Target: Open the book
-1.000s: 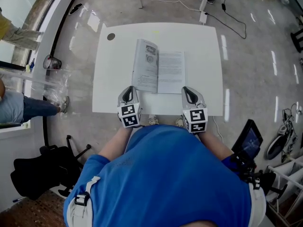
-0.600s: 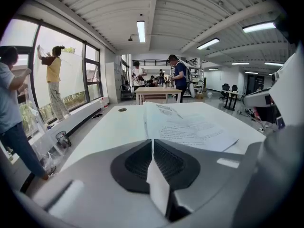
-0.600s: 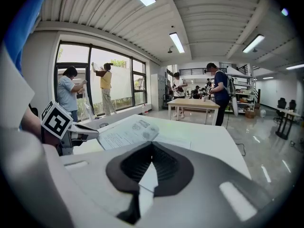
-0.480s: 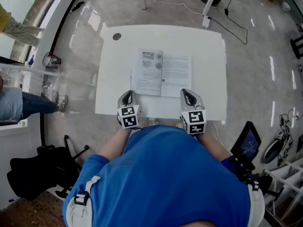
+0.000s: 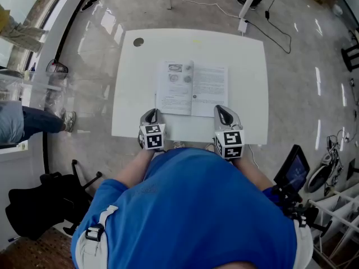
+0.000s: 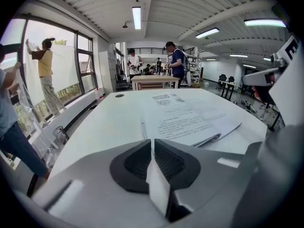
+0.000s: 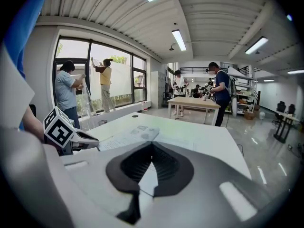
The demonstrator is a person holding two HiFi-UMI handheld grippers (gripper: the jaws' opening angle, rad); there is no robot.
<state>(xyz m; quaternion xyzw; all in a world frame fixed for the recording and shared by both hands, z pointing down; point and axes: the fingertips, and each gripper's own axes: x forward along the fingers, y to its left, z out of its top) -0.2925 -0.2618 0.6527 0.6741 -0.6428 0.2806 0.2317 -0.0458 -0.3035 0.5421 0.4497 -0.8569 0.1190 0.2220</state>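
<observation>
We hold the left gripper [image 5: 151, 115] and right gripper [image 5: 223, 112] closed on nothing at the near corners of the book [image 5: 191, 88], which lies open just ahead between them, equally near both, spine running away.

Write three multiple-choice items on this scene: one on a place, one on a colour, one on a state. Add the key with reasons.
1. Where does the thin printed paper book lie?
A) on the floor
B) in the middle of the white rectangular table
C) on a chair

2. What colour is the small round cap near the table's far left corner?
A) dark grey
B) red
C) yellow

3. How is the book?
A) shut
B) standing on edge
C) open, lying flat

Key: B, bare white tabletop shows all round it; A, a dark disc on white; C, two printed pages face up.
</observation>
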